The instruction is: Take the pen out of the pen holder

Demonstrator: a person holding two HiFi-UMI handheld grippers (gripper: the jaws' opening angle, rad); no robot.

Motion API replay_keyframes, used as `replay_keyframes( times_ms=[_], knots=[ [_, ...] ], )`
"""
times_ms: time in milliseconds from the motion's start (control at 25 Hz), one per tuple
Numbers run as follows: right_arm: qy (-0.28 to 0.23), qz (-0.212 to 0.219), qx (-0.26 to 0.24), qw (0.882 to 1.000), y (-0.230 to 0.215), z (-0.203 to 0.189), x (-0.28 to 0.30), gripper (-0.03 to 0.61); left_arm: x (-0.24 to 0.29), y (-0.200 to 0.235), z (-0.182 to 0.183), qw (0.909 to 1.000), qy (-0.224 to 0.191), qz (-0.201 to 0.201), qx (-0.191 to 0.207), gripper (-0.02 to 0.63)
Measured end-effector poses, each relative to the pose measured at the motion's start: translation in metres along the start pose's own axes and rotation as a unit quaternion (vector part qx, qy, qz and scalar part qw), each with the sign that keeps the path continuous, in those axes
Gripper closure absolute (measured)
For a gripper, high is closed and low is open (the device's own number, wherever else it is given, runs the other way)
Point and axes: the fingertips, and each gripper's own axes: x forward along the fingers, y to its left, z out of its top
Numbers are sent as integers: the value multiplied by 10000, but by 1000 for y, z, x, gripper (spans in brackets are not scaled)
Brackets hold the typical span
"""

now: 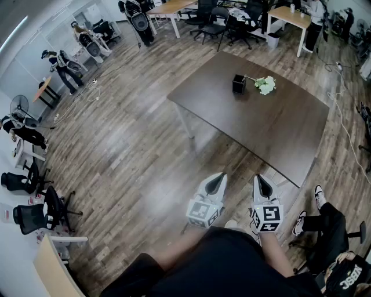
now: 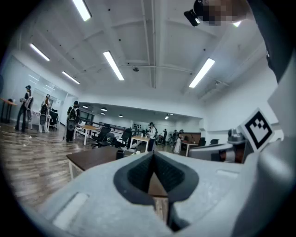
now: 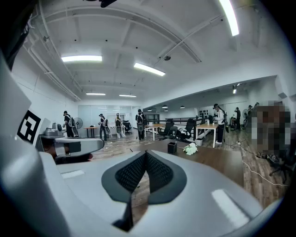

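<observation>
A small black pen holder stands on the far part of a dark brown table, beside a bunch of white and green flowers. No pen can be made out at this distance. Both grippers are held low in front of the person's body, well short of the table. My left gripper and right gripper are side by side, each shut with nothing in it. The right gripper view shows the pen holder and flowers far beyond the shut right gripper. In the left gripper view the left gripper is shut, with the holder far off.
Wood floor lies between me and the table. Office chairs and light desks stand at the back. Several people stand at the left, with black chairs low on the left. A cable and someone's legs are at the right.
</observation>
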Motion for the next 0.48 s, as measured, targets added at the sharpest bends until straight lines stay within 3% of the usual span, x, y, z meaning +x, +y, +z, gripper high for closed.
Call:
replay_keyframes(
  times_ms=[200, 480],
  knots=[
    [-214, 66, 138, 9997, -5, 1, -6, 577, 1, 4, -6, 9999, -4, 141, 32, 611],
    [-139, 197, 74, 9997, -15, -9, -3, 577, 6, -3, -17, 9997, 21, 221, -32, 611]
  ],
)
